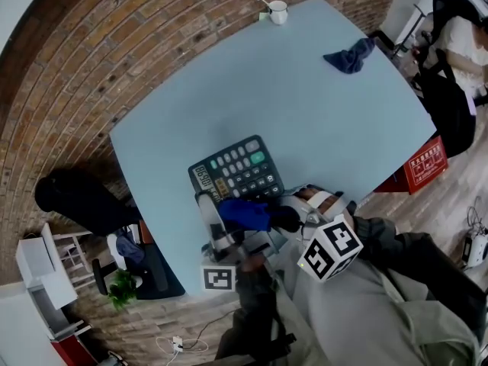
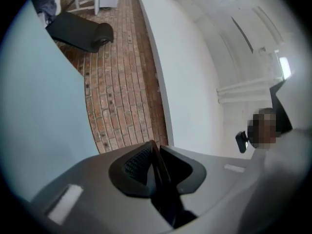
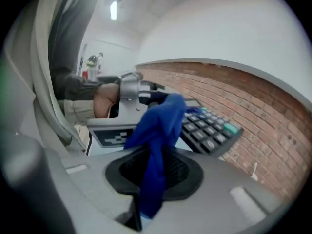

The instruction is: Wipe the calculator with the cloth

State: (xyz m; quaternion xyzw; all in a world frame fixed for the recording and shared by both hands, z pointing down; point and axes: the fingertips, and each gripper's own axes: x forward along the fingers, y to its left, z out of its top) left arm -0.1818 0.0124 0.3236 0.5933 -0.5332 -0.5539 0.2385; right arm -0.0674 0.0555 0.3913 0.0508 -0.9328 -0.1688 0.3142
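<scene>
Right gripper [image 3: 153,168] pinches the blue cloth [image 3: 158,123], its free end bunched at the calculator's [image 3: 209,130] near edge, presumably for wiping; left gripper [image 2: 155,165], jaws pressed together, waits beside that edge.

One table [image 1: 191,113] bearing one calculator [image 1: 236,170], one white cup [image 1: 278,11] at its far edge, and two blue cloths: far-corner cloth [image 1: 349,56], near-edge cloth [image 1: 245,213].

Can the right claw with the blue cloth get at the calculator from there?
Probably yes: the right claw holds the cloth close beside the calculator, and nothing stands between them.
</scene>
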